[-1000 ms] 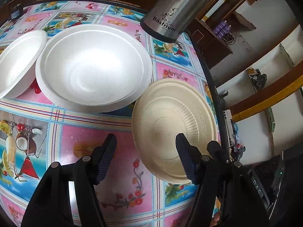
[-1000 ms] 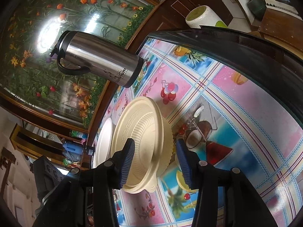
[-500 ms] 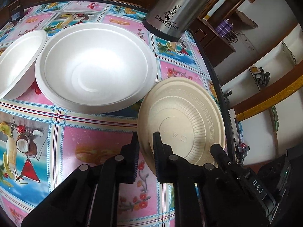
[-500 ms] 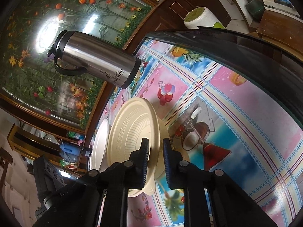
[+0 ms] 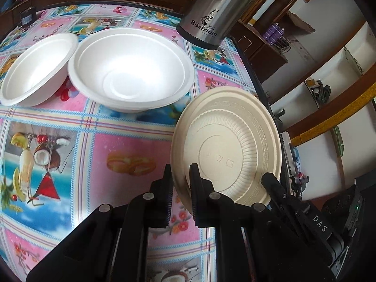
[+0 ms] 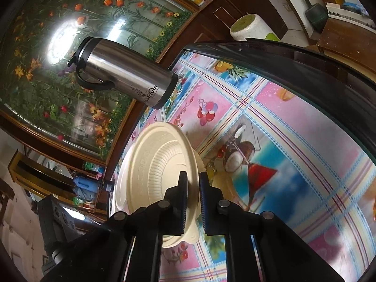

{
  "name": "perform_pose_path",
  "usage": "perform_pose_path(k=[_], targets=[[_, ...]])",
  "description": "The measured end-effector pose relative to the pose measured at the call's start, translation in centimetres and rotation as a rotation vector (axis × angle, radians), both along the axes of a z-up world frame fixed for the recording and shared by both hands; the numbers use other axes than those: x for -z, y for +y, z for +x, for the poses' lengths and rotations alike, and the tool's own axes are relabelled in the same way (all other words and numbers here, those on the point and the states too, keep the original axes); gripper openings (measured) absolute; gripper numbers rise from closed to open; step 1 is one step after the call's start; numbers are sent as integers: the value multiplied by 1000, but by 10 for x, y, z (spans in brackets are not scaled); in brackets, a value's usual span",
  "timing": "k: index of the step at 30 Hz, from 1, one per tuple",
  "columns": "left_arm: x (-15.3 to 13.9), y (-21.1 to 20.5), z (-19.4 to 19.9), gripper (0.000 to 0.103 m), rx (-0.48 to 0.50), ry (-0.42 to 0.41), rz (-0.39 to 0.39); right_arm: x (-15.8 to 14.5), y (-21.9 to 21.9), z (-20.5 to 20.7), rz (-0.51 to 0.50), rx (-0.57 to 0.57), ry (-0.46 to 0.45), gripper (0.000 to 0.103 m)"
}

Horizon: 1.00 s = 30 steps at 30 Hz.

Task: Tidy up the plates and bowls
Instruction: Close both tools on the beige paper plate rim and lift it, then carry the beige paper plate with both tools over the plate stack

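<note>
A cream ribbed plate (image 5: 235, 145) is held tilted above the patterned table. My left gripper (image 5: 179, 188) is shut on its near left rim. My right gripper (image 6: 193, 199) is shut on the same plate (image 6: 155, 171) at the opposite rim, and its black finger shows in the left wrist view (image 5: 272, 185). A large white foam bowl (image 5: 131, 70) sits on the table beyond, with a smaller white bowl (image 5: 35, 70) touching its left side.
A steel Bestrium thermos jug (image 5: 218, 11) stands at the back of the table, also in the right wrist view (image 6: 127, 80). The table's dark edge (image 5: 263, 94) runs just right of the plate. The tablecloth (image 5: 82, 152) is a pink and blue fruit print.
Both grippers closed from wide open onto opposite rims of the cream plate. The plate has since risen and tilted further off the table.
</note>
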<state>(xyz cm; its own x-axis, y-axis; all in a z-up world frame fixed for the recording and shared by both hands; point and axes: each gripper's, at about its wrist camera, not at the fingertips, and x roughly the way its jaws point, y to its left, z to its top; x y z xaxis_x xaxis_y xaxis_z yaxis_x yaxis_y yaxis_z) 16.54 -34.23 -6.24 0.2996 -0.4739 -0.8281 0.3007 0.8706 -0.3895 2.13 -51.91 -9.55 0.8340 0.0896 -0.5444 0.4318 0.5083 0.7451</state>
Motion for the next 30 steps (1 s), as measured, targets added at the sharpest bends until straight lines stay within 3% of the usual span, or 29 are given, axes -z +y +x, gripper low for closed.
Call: perform_pose_path(k=[15,30], targets=[[-31,89,-54,10,-40,-173,31,-8,84,-41,-19,-87,-20,9],[-79,267,-97,11,-252,-379,36,-69,246,-27,-132,-339,-98,9]])
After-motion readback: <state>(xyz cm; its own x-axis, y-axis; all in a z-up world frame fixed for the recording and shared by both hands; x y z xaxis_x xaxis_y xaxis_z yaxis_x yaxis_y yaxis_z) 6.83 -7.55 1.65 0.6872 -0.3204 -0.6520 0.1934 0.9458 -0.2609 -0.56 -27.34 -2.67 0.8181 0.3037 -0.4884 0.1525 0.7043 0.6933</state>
